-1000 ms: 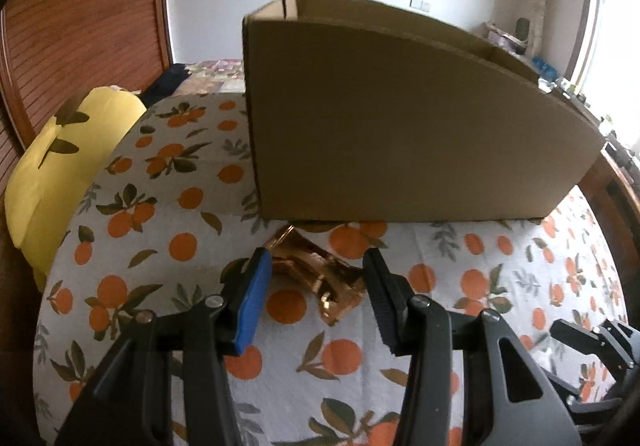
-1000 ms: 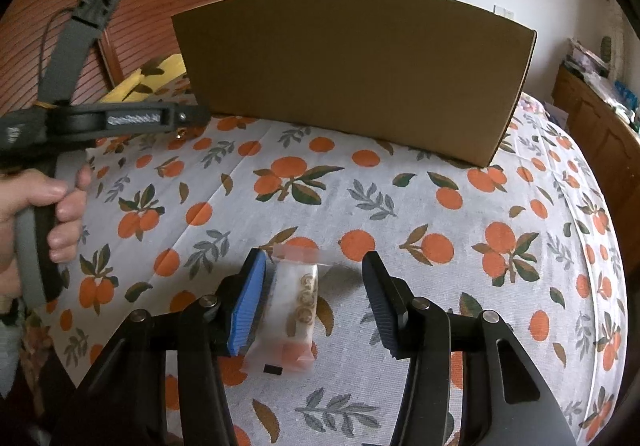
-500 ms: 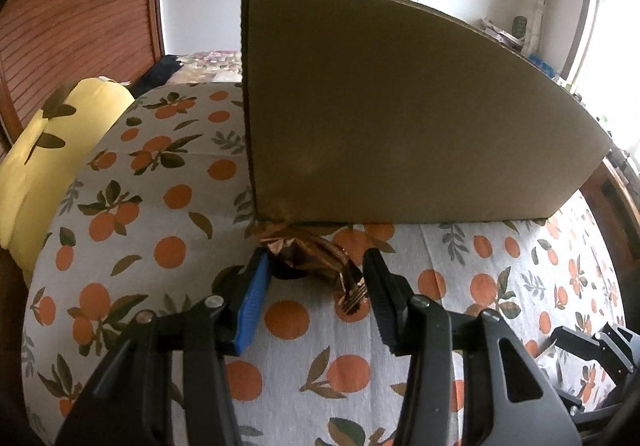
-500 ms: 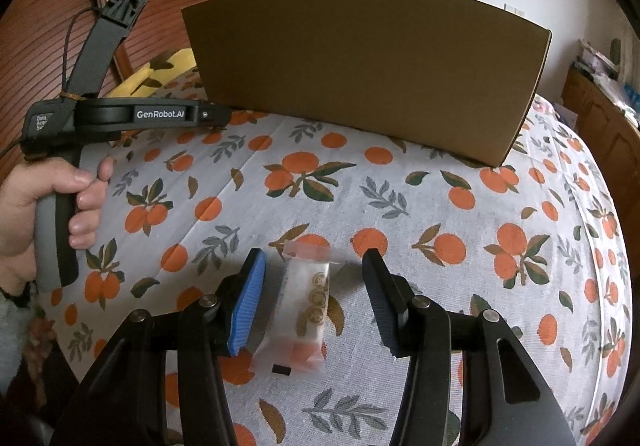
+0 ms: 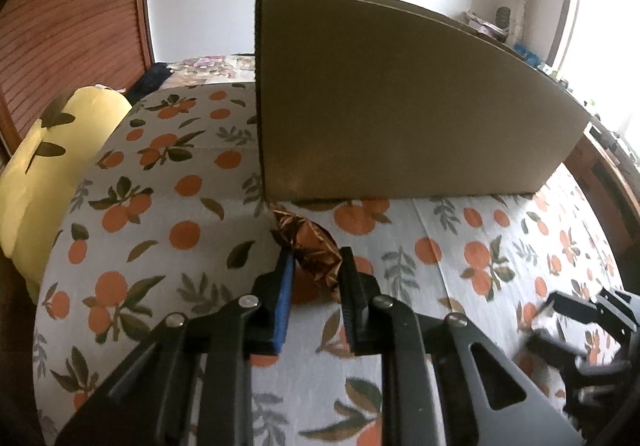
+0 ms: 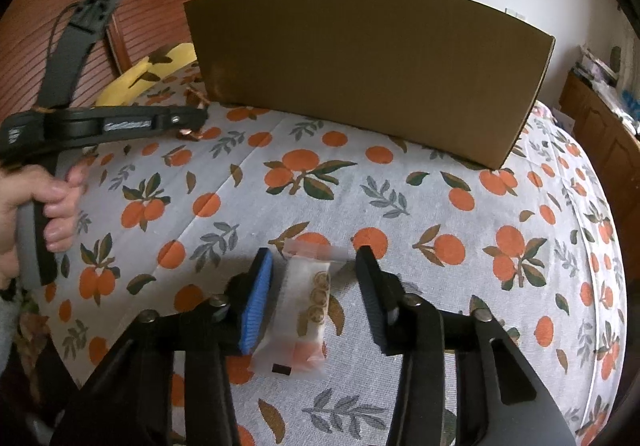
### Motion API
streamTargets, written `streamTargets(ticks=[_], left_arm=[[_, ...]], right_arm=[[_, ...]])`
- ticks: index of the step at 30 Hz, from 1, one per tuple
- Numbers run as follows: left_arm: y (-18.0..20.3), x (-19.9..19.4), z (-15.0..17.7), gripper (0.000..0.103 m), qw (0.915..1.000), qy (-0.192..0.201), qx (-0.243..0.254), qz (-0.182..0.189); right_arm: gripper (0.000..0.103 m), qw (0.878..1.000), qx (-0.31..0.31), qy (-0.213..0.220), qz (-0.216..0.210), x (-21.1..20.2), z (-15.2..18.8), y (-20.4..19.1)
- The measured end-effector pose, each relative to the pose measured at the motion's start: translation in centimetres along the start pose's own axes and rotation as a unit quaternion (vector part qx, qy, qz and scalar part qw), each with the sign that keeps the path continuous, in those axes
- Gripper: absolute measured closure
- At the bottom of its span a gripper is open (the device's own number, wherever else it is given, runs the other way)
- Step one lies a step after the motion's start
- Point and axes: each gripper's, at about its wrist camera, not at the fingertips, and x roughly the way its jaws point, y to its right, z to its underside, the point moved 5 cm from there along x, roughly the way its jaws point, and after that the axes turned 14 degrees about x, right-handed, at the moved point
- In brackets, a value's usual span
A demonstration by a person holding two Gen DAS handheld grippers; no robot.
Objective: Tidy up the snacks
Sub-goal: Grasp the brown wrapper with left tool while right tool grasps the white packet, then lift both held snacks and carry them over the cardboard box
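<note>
My left gripper (image 5: 314, 260) is shut on a shiny brown foil snack (image 5: 310, 240), close to the near left corner of a tall cardboard box (image 5: 400, 118). The left gripper also shows in the right wrist view (image 6: 196, 126), with the foil snack (image 6: 192, 133) at its tip. My right gripper (image 6: 314, 266) is open and straddles a clear white snack packet (image 6: 306, 310) that lies on the orange-print cloth (image 6: 400, 230). The box (image 6: 368, 74) stands beyond it. The box's inside is hidden.
A yellow pillow (image 5: 48, 166) lies at the left edge of the bed. A wooden slatted panel (image 5: 68, 10) stands behind it. Wooden furniture (image 6: 600, 134) with clutter runs along the right side. My right gripper shows at the left wrist view's lower right (image 5: 576, 330).
My left gripper has closed on the foil snack. My right gripper has moved slightly forward over the clear packet and stays open.
</note>
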Motion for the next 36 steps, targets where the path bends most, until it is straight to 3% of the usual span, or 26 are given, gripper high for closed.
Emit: streamTargets(ticks=[3, 10, 17, 24, 36], left_arm=[[0.4, -0.9, 0.5, 0.085, 1.0000, 0.002, 0.005, 0.005], [2.0, -3.4, 0.9, 0.086, 0.9994, 0.022, 0.024, 0.015], [4.5, -6.1, 0.8, 0.086, 0.9973, 0.044, 0.048, 0.034], [6.5, -9.1, -0.2, 0.086, 0.9941, 0.072, 0.067, 0.045], [7.7, -11.8, -1.6, 0.086, 0.9902, 0.099, 0.084, 0.051]], right_arm=[[0.072, 1.000, -0.006, 0.001, 0.000, 0.0, 0.0, -0.2], [0.074, 1.000, 0.001, 0.013, 0.008, -0.4, -0.1, 0.0], [0.075, 0.999, 0.035, 0.030, -0.011, -1.7, -0.8, 1.1], [0.075, 0.996, 0.063, 0.054, -0.028, -4.6, -1.2, 1.7], [0.075, 0.994, 0.058, 0.089, -0.033, -8.8, -3.2, 1.7]])
